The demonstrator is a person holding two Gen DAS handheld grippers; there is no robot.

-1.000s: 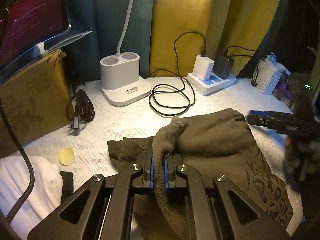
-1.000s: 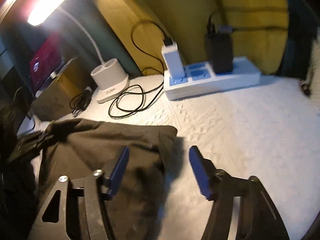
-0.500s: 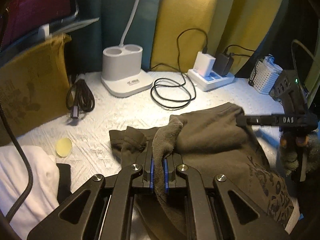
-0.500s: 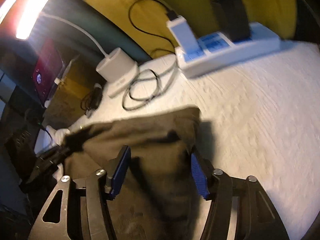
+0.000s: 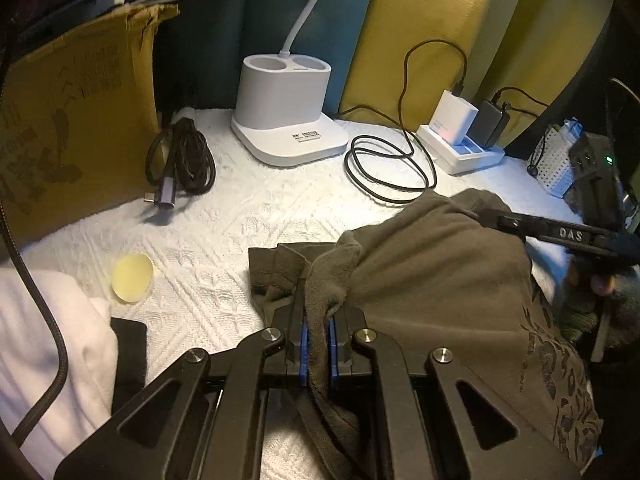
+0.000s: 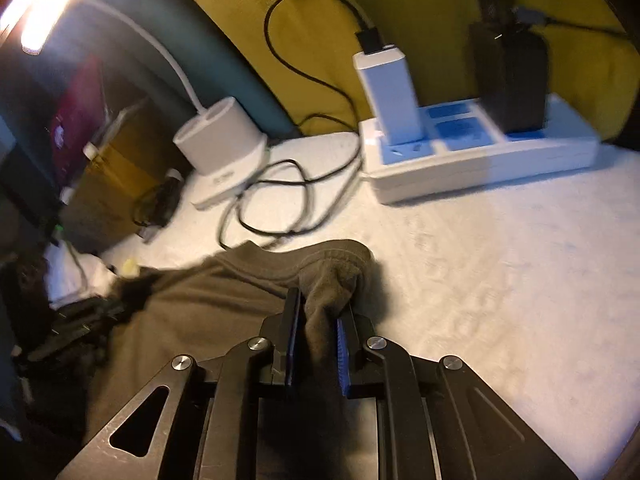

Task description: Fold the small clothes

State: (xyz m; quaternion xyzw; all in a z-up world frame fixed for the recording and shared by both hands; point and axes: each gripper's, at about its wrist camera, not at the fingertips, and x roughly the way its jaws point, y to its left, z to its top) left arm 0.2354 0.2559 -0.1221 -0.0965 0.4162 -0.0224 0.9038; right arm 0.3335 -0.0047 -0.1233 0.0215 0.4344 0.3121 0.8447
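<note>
On the white textured cloth (image 5: 224, 216), left gripper (image 5: 316, 332) clamped tight on a bunched corner of the olive garment (image 5: 440, 272). Garment stretched crosswise between both grippers, long axis left to right. At its far-right corner, right gripper (image 6: 318, 320) closing, fabric pinched between the pads.

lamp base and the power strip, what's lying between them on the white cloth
A loosely coiled black cable lies on the white cloth between the lamp base and the power strip. It runs up to the white charger. The left wrist view shows it best.
</note>
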